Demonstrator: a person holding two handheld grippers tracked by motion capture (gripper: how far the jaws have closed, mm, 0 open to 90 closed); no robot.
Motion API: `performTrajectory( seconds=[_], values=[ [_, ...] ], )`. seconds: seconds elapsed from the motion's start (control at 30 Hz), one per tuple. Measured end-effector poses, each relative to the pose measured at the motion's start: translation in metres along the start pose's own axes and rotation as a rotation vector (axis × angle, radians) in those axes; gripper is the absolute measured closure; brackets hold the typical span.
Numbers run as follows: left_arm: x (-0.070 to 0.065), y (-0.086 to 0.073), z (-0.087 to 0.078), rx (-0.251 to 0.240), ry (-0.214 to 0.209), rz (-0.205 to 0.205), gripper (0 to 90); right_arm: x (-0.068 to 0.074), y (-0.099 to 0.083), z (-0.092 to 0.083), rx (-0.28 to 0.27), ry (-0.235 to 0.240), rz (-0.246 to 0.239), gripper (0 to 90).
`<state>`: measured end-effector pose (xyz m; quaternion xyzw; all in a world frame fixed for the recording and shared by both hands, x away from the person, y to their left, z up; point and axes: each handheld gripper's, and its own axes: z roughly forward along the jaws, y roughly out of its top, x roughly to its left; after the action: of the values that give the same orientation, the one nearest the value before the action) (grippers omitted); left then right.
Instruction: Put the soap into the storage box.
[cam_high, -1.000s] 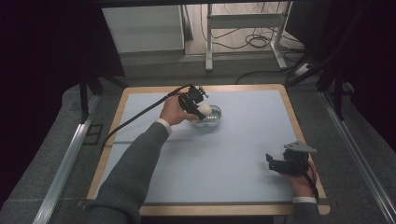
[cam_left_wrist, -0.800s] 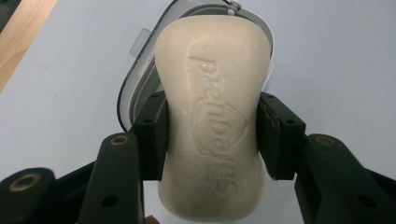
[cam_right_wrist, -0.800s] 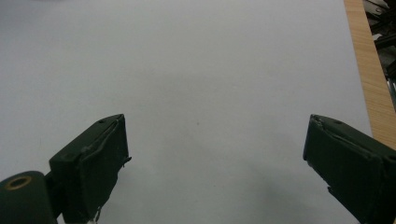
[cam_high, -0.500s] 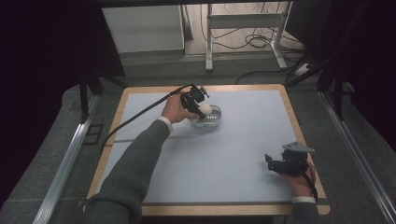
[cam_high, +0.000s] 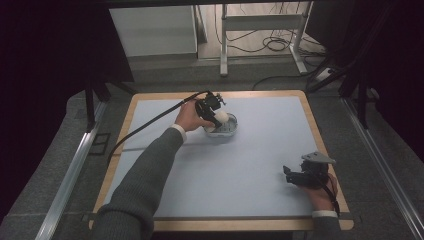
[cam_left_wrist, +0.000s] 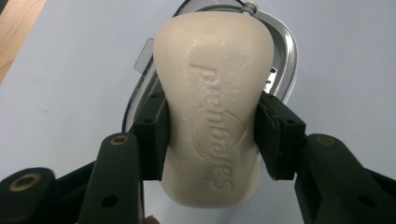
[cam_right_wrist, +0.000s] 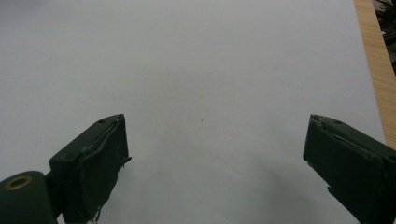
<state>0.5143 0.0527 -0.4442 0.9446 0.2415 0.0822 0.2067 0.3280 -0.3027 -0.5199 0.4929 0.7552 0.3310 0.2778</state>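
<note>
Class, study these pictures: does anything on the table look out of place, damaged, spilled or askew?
Nothing stands out. The left gripper grips the cream soap bar squarely over the metal soap dish; the right gripper rests open over bare blue mat. No spills.

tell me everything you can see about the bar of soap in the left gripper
The soap bar is cream-white, matte and waxy-looking, with rounded edges, a pinched waist and raised lettering running along its face. The left gripper clamps it at the waist, one black pad on each side. It hangs over a shiny metal soap dish at the far middle of the pale blue mat; whether it touches the dish is unclear.
</note>
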Motion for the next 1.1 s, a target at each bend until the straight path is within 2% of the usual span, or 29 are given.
performTrajectory(
  seconds=[0.13, 0.27, 0.33, 0.47, 0.63, 0.7, 0.8, 1.0, 1.1],
  values=[
    [-0.001, 0.005, -0.001, 0.014, 0.014, 0.021, 50.0, -0.001, 0.000, 0.001, 0.000, -0.001, 0.000, 6.4],
    [-0.004, 0.012, 0.002, 0.016, 0.006, 0.044, 50.0, -0.001, -0.001, 0.002, 0.004, -0.002, -0.003, 6.4],
    [-0.005, 0.012, 0.006, 0.034, 0.025, 0.053, 50.0, 0.000, -0.001, 0.001, 0.003, -0.001, -0.002, 6.3],
    [-0.005, 0.011, 0.013, 0.047, 0.020, 0.049, 49.6, -0.001, -0.001, 0.000, 0.002, -0.002, 0.001, 6.3],
    [-0.005, 0.011, 0.015, 0.043, 0.016, 0.040, 49.2, -0.002, -0.002, 0.001, 0.006, -0.007, -0.002, 6.4],
    [-0.005, 0.010, 0.015, 0.032, 0.000, 0.043, 47.1, -0.002, -0.002, 0.001, 0.007, -0.008, -0.004, 6.3],
    [-0.007, 0.010, 0.011, -0.002, 0.002, 0.042, 38.7, -0.001, -0.002, 0.001, 0.010, -0.008, -0.007, 6.3],
    [-0.011, 0.005, -0.002, -0.057, 0.010, 0.040, 33.6, -0.001, -0.002, 0.002, 0.009, -0.012, -0.009, 6.4],
    [-0.013, -0.001, -0.011, -0.116, 0.012, 0.009, 34.5, 0.000, -0.002, 0.002, 0.016, -0.009, -0.011, 6.3]
  ],
)
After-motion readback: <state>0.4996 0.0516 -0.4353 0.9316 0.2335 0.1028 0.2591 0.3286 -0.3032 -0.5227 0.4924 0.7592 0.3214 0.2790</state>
